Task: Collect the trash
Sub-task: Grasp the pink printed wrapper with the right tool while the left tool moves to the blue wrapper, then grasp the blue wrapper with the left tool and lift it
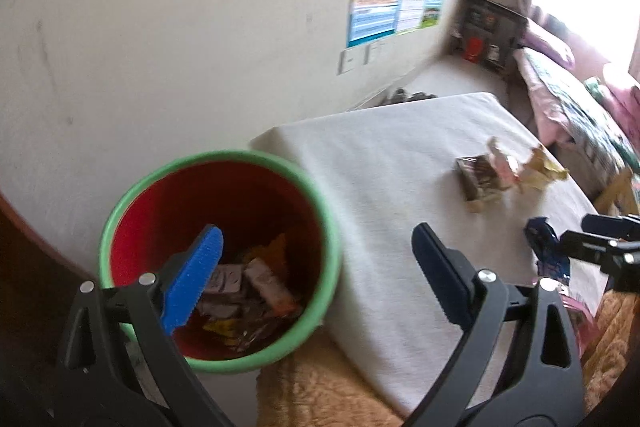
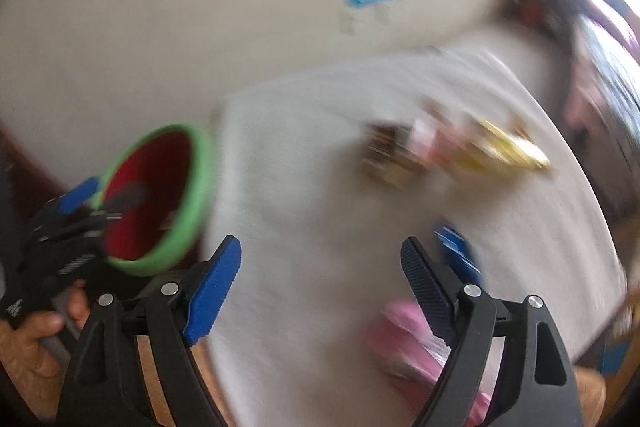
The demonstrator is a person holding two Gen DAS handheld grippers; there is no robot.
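While the bin (image 1: 218, 259) sits at the far left, off the table's corner, its green rim looks to be touching the edge of the white table (image 1: 384, 187), with wrappers heaped in its red bottom. A knock from either tool could tip it, since it seems to rest on soft tan bedding rather than on anything firm.

Over its mouth hangs the left gripper (image 1: 316, 255), jaws spread wide with nothing between them, one blue pad above the bin and the other above the tabletop. If it swings back carelessly, the near pad could catch the rim.

Further right, the right gripper (image 2: 320, 279) is also spread and empty above the cloth. Its view is badly smeared, so I can only guess it is heading for the blue wrapper (image 1: 546, 247) near the table's front edge or the pink wrapper (image 2: 412, 339) just beside it. Both lie close to the drop, and a clumsy pinch might push them off onto the bedding.

At the far right, a cluster of wrappers (image 1: 504, 175) waits mid-table. Thin, crumpled foil like that may slip from the pads or come up in an untidy clump.
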